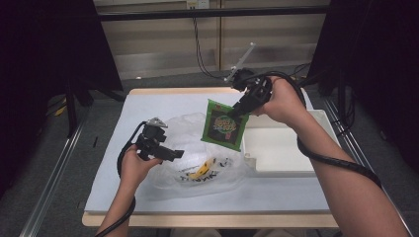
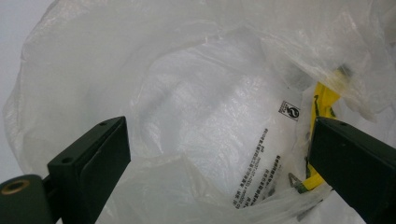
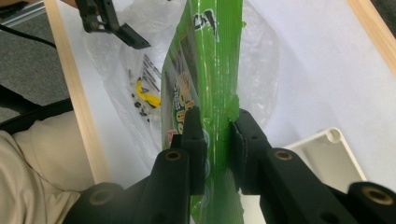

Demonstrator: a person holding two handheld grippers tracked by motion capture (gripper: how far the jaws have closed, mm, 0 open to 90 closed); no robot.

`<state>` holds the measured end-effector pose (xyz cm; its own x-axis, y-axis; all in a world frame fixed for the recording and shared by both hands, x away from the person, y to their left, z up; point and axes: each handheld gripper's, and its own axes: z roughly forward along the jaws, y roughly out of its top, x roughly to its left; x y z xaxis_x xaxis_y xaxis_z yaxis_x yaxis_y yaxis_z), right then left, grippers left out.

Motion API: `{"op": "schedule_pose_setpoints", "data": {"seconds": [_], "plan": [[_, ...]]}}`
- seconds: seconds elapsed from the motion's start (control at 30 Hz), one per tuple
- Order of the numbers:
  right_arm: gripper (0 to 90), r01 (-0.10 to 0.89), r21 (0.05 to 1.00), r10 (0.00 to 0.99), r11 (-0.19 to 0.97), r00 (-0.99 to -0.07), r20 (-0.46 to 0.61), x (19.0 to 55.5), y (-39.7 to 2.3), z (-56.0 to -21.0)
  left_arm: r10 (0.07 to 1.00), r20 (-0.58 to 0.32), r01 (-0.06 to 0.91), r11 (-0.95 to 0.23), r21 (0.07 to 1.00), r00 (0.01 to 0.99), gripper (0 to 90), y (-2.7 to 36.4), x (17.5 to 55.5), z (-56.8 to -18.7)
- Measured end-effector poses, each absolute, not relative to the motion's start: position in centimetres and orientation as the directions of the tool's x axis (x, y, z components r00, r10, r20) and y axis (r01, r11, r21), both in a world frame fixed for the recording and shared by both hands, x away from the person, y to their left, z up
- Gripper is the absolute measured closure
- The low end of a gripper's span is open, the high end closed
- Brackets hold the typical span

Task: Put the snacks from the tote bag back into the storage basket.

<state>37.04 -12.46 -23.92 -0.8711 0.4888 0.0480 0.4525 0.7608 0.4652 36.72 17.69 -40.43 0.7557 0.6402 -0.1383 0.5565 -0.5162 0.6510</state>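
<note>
A: Where does the packing stand?

B: The right claw (image 1: 236,111) is clamped on the top edge of the green snack packet (image 1: 225,126), its pads pressing the foil from both sides. The packet hangs upright in the air, over the far side of the clear plastic bag (image 1: 197,158), between the bag and the white tray (image 1: 281,148).

A: And the other hand?

B: The left claw (image 1: 174,154) stands wide open at the near side of the bag. Its own view looks between its jaws at the crinkled film and the yellow print. Whether a jaw has caught the film cannot be told; nothing is pinched between the two.

A: So what would make this step go well?

B: Probably the person should have the left claw hold or lift the upper layer of film so the mouth stays open, since the bag lies slack on the desk (image 1: 148,106). Then the packet's bottom edge should go in first, slanted toward the opening.

A: Any risk?

B: The packet could push the film along instead of sliding inside. The right claw should let go only once most of the packet is in.
</note>
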Motion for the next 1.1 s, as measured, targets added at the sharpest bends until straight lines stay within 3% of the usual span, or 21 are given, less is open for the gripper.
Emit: {"op": "schedule_pose_setpoints", "data": {"seconds": [1.1], "plan": [[77.4, 0.500, 0.436, 0.539, 0.748, -0.841, 0.040, 37.7, -18.9, -24.8, 0.614, -0.160, 0.554, -0.530, 0.642, 0.773, 5.6, 16.9, 36.7, -40.9]]}}
